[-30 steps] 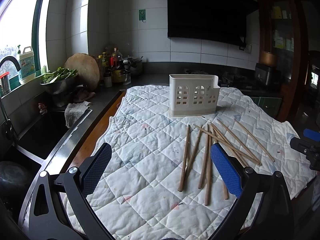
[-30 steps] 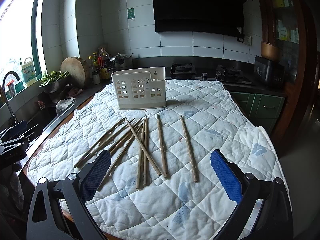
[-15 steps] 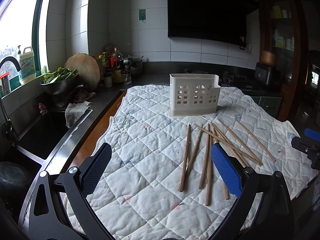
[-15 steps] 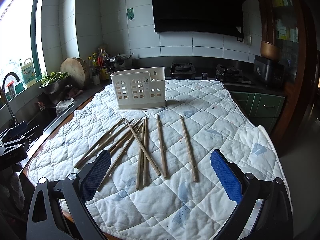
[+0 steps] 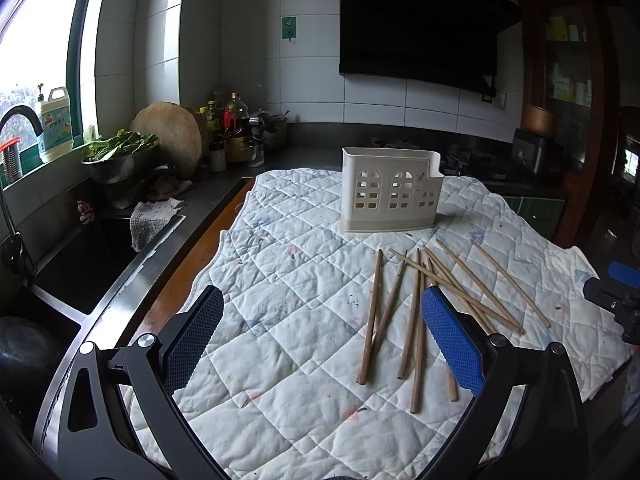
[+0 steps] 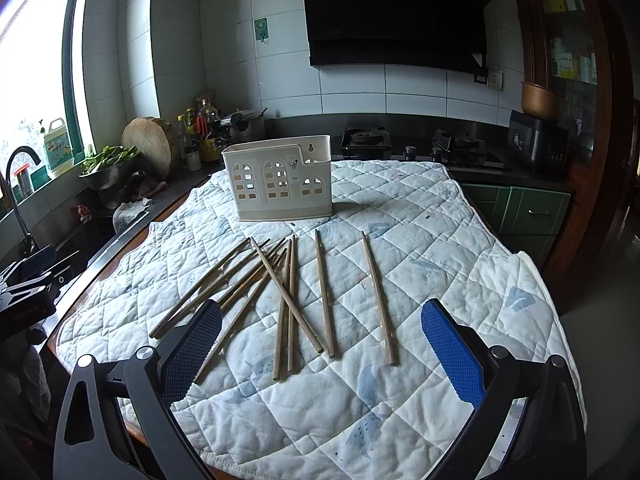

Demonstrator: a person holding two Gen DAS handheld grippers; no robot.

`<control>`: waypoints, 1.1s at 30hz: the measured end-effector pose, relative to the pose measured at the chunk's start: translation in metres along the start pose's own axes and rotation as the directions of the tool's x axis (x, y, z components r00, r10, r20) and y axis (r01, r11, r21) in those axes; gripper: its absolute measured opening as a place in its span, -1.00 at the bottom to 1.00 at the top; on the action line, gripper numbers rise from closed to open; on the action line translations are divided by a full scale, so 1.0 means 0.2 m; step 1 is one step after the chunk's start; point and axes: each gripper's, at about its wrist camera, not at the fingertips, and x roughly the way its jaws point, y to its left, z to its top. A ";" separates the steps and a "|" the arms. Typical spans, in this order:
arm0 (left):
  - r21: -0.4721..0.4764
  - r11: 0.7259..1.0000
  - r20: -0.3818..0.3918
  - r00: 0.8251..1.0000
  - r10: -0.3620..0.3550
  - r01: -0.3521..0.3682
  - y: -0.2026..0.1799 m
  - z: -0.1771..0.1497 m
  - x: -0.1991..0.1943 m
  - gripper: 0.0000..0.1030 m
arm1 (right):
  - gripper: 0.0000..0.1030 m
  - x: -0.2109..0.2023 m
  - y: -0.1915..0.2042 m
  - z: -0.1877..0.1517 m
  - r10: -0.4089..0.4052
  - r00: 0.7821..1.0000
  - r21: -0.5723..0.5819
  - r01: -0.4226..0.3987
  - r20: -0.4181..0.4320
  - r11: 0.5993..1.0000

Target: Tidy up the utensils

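Both grippers hover above the near edge of the table with the jaws spread wide and nothing between them.

The right gripper (image 6: 320, 344) is the nearer one to the work. The chopsticks (image 6: 286, 300) lie flat on the quilted cloth (image 6: 440, 240) directly ahead of and below its jaws, with their near ends falling within the gap between the two blue pads (image 6: 450, 360). Their long axes run roughly away from the jaws toward the far side of the table. The left group fans out and crosses; two single sticks lie apart on the right, nearly parallel. The rightmost chopstick (image 6: 378, 296) is clear of the others and, in my judgement, is the simplest first grasp.

The left gripper (image 5: 320, 344) has mostly bare cloth between its jaws. The chopsticks (image 5: 416, 312) lie ahead and to its right, with several near ends passing close to its right pad (image 5: 452, 344).

Farther on, the utensil holder (image 6: 280, 178) stands upright on the cloth, beyond the far ends of the chopsticks and apart from them. No chopstick is visible inside it, so the task appears to be at its start.
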 end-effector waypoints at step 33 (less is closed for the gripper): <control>-0.018 0.999 -0.064 0.997 -0.036 0.035 0.02 -0.07 0.12 0.68 | 0.82 0.10 0.01 -0.08 0.020 0.999 -0.083 -0.023 -0.038 0.996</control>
